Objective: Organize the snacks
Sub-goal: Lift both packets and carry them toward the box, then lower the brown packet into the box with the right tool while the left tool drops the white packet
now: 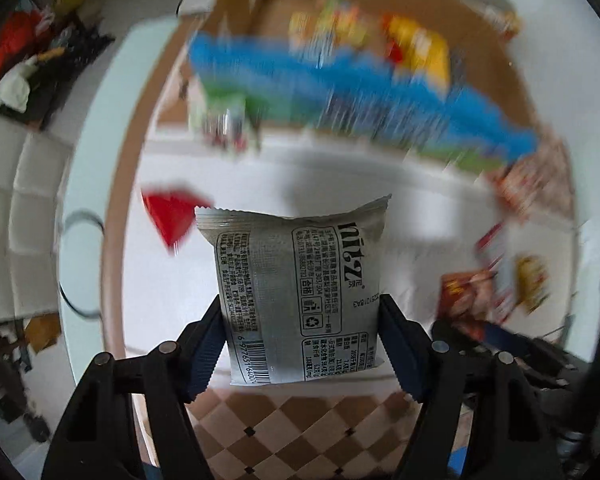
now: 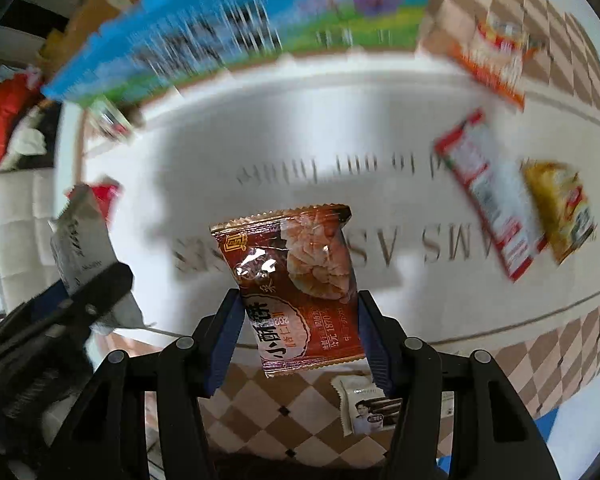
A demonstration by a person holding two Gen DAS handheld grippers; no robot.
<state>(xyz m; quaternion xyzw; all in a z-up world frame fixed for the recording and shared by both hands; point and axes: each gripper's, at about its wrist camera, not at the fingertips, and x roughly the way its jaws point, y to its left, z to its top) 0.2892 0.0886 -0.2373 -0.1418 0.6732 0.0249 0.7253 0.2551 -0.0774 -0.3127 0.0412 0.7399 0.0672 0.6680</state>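
Snacks are in both my tongs at once: my left tongs [image 1: 302, 344] are clamped on a grey packet [image 1: 296, 292], gripped by its lower edges and standing upright, and my right tongs [image 2: 300, 340] are pinched on a brown pastry packet [image 2: 300, 284], held by its lower half and leaning slightly toward 11 o'clock. Both hang above the white surface [image 2: 340, 128], not touching it.

Ahead at 12 o'clock sits the blue box [image 1: 340, 92], badly blurred, with a cardboard box [image 1: 492, 52] behind it; I judge that is where these go, though I cannot tell which compartment. Loose packets lie at 2 to 3 o'clock in the right view: a red-and-white one [image 2: 488, 196] just beside a yellow one [image 2: 560, 208]. A small pale packet [image 2: 368, 408] lies on the checked cloth at 5 o'clock.

To do this well I should slow down, keep both grips firm without crushing the pastry, carry one packet in at a time so my tongs don't collide, and lower each before letting go.
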